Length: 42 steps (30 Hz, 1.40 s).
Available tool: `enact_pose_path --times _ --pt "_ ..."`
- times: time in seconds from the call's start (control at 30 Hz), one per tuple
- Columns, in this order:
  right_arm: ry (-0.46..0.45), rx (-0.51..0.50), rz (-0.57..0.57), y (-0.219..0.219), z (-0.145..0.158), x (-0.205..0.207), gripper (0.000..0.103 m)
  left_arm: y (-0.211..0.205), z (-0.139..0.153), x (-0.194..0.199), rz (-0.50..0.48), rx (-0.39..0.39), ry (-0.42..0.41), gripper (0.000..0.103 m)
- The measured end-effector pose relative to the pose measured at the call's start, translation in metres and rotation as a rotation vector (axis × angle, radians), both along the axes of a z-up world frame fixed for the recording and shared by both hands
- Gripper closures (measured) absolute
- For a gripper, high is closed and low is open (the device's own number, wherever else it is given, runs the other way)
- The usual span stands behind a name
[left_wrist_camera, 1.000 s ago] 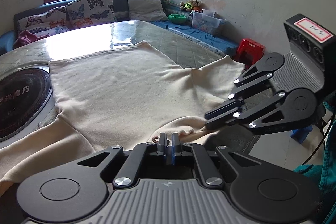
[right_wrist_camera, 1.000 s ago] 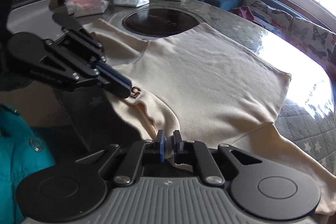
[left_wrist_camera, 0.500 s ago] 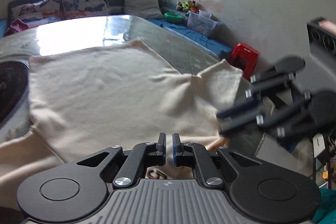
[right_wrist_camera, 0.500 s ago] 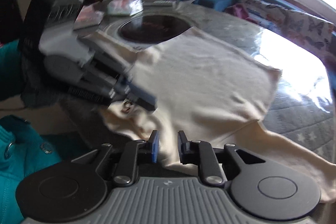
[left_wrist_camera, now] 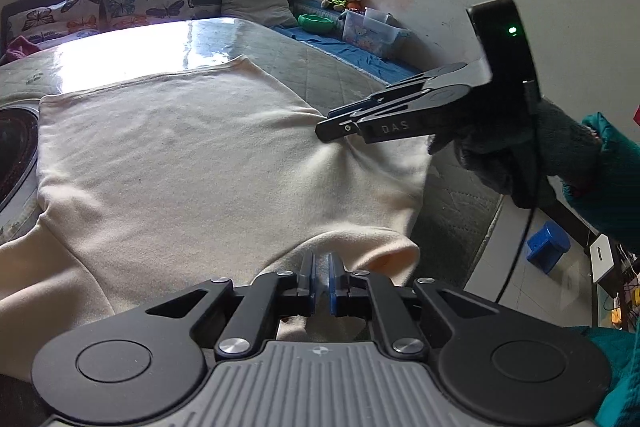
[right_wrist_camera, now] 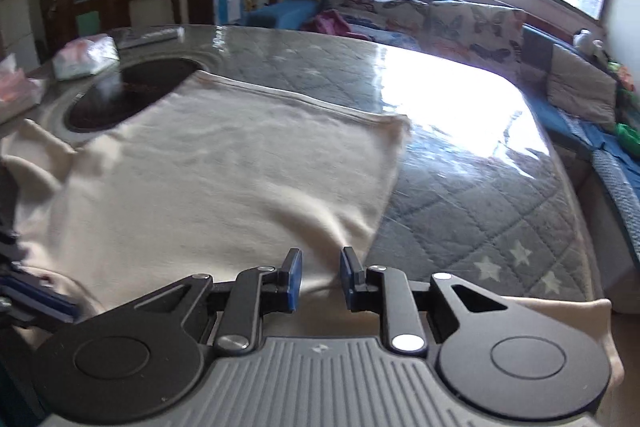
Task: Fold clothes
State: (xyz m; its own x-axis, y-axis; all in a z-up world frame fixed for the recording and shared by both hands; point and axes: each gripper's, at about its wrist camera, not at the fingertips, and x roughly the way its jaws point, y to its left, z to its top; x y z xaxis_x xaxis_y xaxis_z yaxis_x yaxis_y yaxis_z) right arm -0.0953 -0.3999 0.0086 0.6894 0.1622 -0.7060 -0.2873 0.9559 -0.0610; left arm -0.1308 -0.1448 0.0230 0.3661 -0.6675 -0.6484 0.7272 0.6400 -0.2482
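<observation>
A shirt (right_wrist_camera: pixel 208 171) lies spread on the table (right_wrist_camera: pixel 472 187), with cushions (right_wrist_camera: pixel 472 23) on a bench behind.

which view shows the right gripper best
The left wrist view: the right gripper appears whole from the side, over the cream shirt, with the gloved hand holding it. The right wrist view shows only its own fingers, parted, opening.

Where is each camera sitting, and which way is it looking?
Left wrist: rides on the left tool, shut on the cream shirt, facing the window; the right tool and its gloved hand show.
Right wrist: rides on the right tool, its jaws opening over the shirt's side, facing the butterfly pillows.
Shared: shirt, quilted table, pillows.
</observation>
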Motion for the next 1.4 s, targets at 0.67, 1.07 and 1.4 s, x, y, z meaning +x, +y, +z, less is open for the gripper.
enact_pose_path --times 0.67,1.07,1.4 --pt "0.083 -0.061 0.246 0.023 0.017 -0.081 0.080 -0.014 0.006 -0.011 -0.083 0.006 -0.017 0.092" --pt "0.114 0.018 0.457 0.071 0.035 -0.092 0.078 0.007 0.010 -0.020 -0.046 0.087 -0.114 0.079" --pt "0.112 -0.057 0.454 0.076 0.025 -0.096 0.096 0.003 0.006 -0.019 -0.041 0.103 -0.182 0.100"
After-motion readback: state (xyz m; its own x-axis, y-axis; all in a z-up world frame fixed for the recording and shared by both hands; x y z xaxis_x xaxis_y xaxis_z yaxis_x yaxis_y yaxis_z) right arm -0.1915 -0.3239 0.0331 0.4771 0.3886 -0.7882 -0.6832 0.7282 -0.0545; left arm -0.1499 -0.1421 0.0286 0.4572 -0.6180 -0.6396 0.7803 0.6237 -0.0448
